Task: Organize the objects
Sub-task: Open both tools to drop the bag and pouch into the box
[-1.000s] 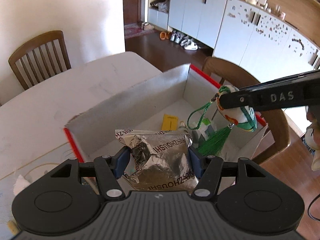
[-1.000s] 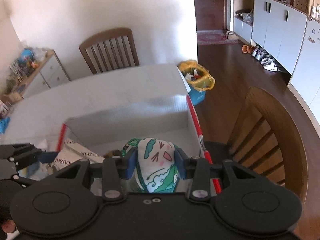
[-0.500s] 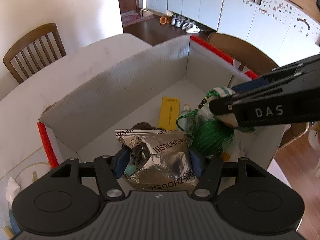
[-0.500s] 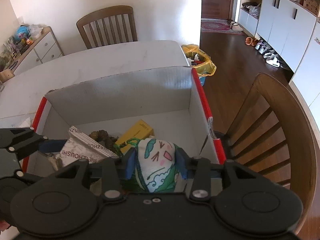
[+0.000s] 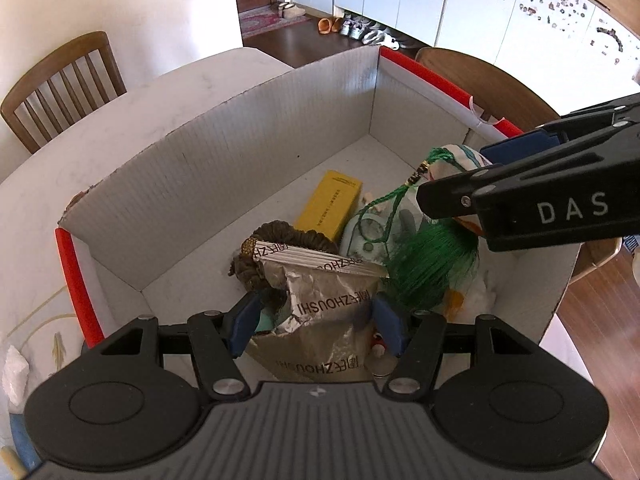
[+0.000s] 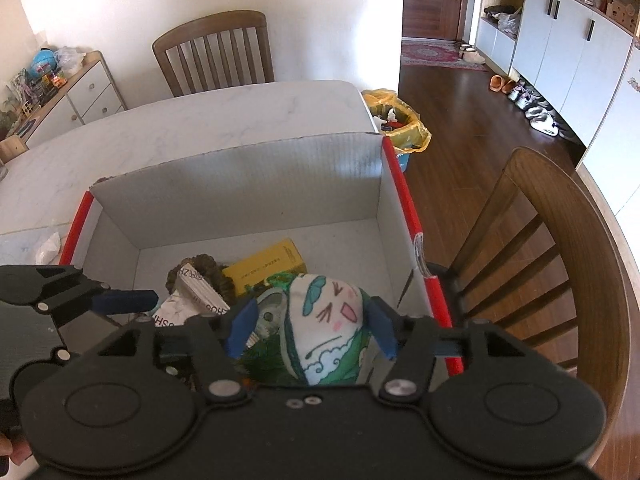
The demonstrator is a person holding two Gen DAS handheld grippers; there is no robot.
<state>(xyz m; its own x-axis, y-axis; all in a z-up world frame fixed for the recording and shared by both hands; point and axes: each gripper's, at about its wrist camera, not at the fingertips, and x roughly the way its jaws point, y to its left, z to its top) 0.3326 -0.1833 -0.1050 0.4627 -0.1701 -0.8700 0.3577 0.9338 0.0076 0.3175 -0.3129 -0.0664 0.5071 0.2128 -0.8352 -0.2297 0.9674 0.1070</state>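
Note:
A white cardboard box [image 5: 240, 152] [image 6: 256, 184] with red edges stands on the table. My left gripper [image 5: 316, 308] is low inside it, shut on a crumpled silver foil bag [image 5: 328, 300] [image 6: 188, 304]. My right gripper [image 6: 313, 308] [image 5: 454, 174] is inside the box at the right. Its jaws are opening around a white and green plush charm [image 6: 324, 320] [image 5: 460, 156], and the left pad [image 6: 244, 326] stands clear of it. The charm's green tassel [image 5: 432, 260] rests on the box contents. A yellow carton [image 5: 328, 204] [image 6: 266, 266] and a brown scrunchie [image 5: 280, 232] lie on the box floor.
A wooden chair [image 6: 560, 240] stands close against the box's right side, another chair [image 6: 216, 52] beyond the pale table [image 6: 200, 120]. A bin with a yellow bag [image 6: 396, 120] sits on the floor. A white crumpled tissue [image 5: 14, 368] lies left of the box.
Both grippers have sunk into the box with their loads. The right jaws have spread away from the plush charm. The left jaws still grip the foil bag.

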